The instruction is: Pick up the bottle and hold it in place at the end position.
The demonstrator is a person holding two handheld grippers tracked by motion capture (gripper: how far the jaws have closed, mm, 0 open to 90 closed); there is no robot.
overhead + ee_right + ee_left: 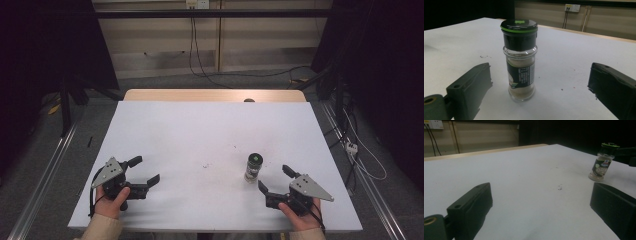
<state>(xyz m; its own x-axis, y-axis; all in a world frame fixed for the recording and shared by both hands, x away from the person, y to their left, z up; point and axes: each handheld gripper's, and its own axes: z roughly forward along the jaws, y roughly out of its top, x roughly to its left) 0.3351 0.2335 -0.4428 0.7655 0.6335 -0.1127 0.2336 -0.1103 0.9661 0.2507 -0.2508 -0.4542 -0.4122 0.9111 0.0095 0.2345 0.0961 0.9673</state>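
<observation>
So my right hand-held gripper [272,179] is sitting low near the front right part of the counter [200,135], jaws spread wide with nothing between the pads. It's aimed straight at the spice jar [253,167], which stands upright just ahead of the jaw tips, close but not touching. In the right gripper view the spice jar [520,60] sits a bit left of centre between my two black jaws, and you can see it pretty well: clear glass, black cap with a green rim and a green patch on top, a dark label, and pale powder filling roughly the lower half.

My left hand-held gripper [147,170] is over on the front left part of the counter, also wide open and holding nothing, well apart from the jar. From the left gripper view the spice jar [602,163] shows up far off to the right, with a dark bit of my other gripper just beside its cap.

The counter itself has a white sheet over it, with a strip of bare wood showing along the far edge. There are a few tiny dark specks [206,165] on the white, roughly between my two grippers. Past the counter there's a beige wall [165,45] with cables [197,55] hanging down to the floor.
</observation>
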